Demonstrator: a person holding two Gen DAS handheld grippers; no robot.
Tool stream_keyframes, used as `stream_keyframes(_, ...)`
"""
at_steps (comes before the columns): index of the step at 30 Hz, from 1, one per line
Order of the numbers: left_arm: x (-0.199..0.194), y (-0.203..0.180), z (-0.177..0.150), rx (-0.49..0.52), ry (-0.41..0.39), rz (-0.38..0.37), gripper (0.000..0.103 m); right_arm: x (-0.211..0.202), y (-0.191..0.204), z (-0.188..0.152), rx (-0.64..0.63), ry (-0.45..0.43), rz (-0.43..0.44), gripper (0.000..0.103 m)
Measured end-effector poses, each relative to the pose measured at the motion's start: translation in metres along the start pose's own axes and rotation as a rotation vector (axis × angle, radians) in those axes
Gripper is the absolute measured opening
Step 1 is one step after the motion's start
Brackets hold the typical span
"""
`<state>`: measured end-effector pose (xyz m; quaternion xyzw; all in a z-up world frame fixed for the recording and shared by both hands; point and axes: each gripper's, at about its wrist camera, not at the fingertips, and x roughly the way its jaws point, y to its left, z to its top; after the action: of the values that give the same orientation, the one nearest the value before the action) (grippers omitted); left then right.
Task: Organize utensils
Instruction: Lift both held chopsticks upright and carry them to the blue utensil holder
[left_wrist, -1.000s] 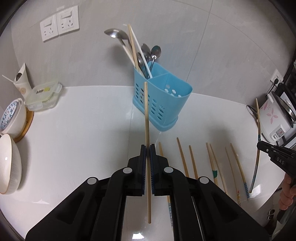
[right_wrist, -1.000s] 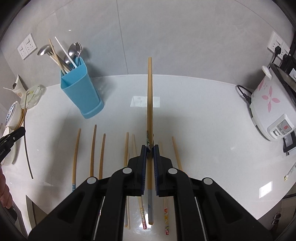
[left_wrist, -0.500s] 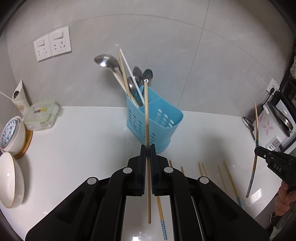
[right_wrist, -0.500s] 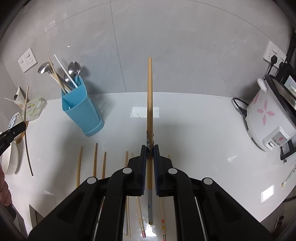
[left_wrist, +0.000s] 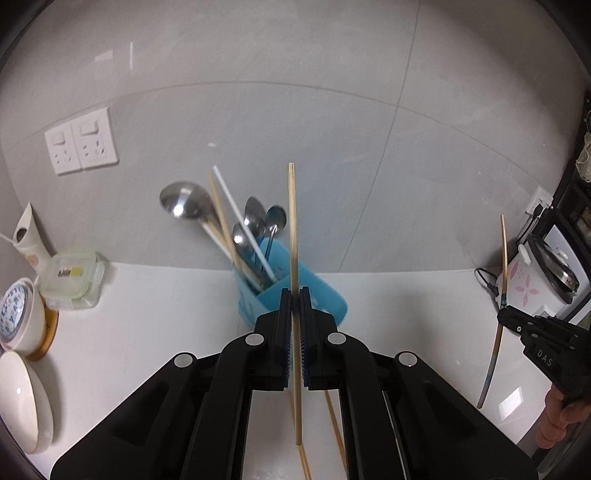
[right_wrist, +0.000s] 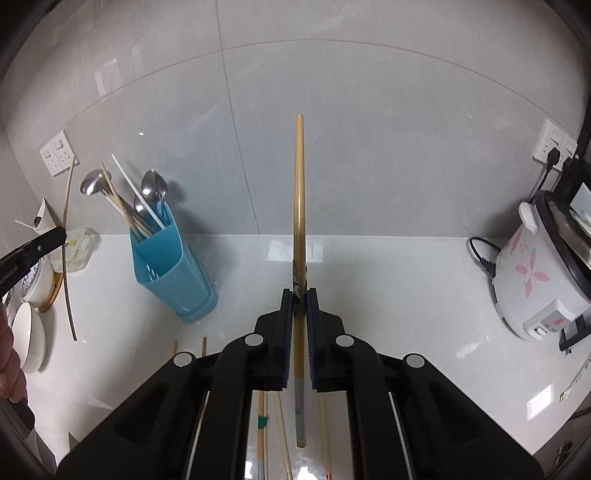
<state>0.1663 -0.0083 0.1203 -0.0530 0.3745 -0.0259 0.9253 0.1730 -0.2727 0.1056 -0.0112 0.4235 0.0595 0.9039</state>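
In the left wrist view, the left tongs (left_wrist: 294, 314) are clamped shut on a plain chopstick (left_wrist: 292, 229), held well below its middle so a long length stands ahead of the tips. The blue holder (left_wrist: 325, 295) sits on the table (left_wrist: 155, 317) just beyond the tips, partly hidden. Such a thin stick could pivot between the pads and miss the holder's empty compartment. In the right wrist view, the right tongs (right_wrist: 300, 314) are closed on a thicker chopstick (right_wrist: 299, 192); the holder (right_wrist: 173, 273) lies well off to their left, so both sticks could clash over it.
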Motion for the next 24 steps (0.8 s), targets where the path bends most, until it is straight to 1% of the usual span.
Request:
stream_keyframes(8, 0.026, -0.008, 0.034, 0.009, -0.060, -0.044, 0.004, 0.012, 0.010, 0.027, -0.004, -0.043, 0.025, 0.007)
stream_keyframes(11, 0.041, -0.010, 0.041, 0.007, -0.060, -0.049, 0.003, 0.020, 0.014, 0.036, -0.004, -0.044, 0.032, 0.006)
stream_keyframes(17, 0.066, -0.007, 0.044, -0.001, -0.074, -0.064, 0.004, 0.033, 0.023, 0.053, -0.017, -0.055, 0.045, 0.007)
stream_keyframes(24, 0.095, -0.007, 0.042, 0.007, -0.068, -0.055, 0.004, 0.048, 0.039, 0.066, -0.043, -0.056, 0.058, 0.007)
